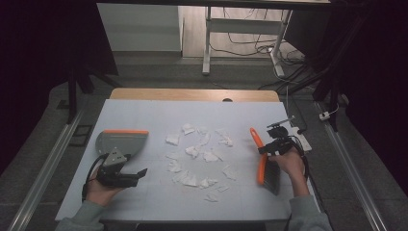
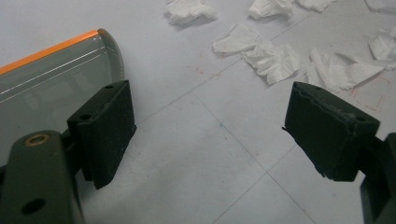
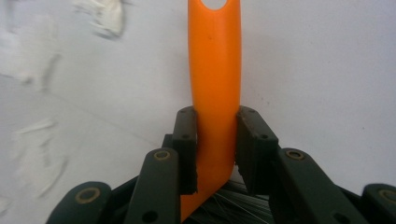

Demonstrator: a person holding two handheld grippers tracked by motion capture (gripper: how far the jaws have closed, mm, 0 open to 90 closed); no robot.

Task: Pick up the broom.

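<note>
From the high view we see a white table [image 1: 144,115] with scraps of torn tissue [image 1: 199,154] scattered across its middle. Taking that tissue as our landmark, the grey dustpan [image 1: 120,143] with its orange lip lies well to the left of it, and the left gripper [image 1: 137,174] rests just in front of the dustpan, on the person's side. To the right of the tissue, the right gripper [image 1: 265,150] pinches the orange handle of a hand brush [image 1: 262,161], whose dark bristles sit nearer the person.

In the left gripper view we find the jaws spread wide with only bare table between them. The dustpan [image 2: 51,79] sits beside the left-hand jaw, and the tissue [image 2: 275,60] lies beyond the jaws, towards the top right.

In the right gripper view the jaws press together on the hand brush [image 3: 215,84], one on each side of its handle, with the bristles showing below. The tissue [image 3: 105,18] appears blurred at the upper left of the handle.
</note>
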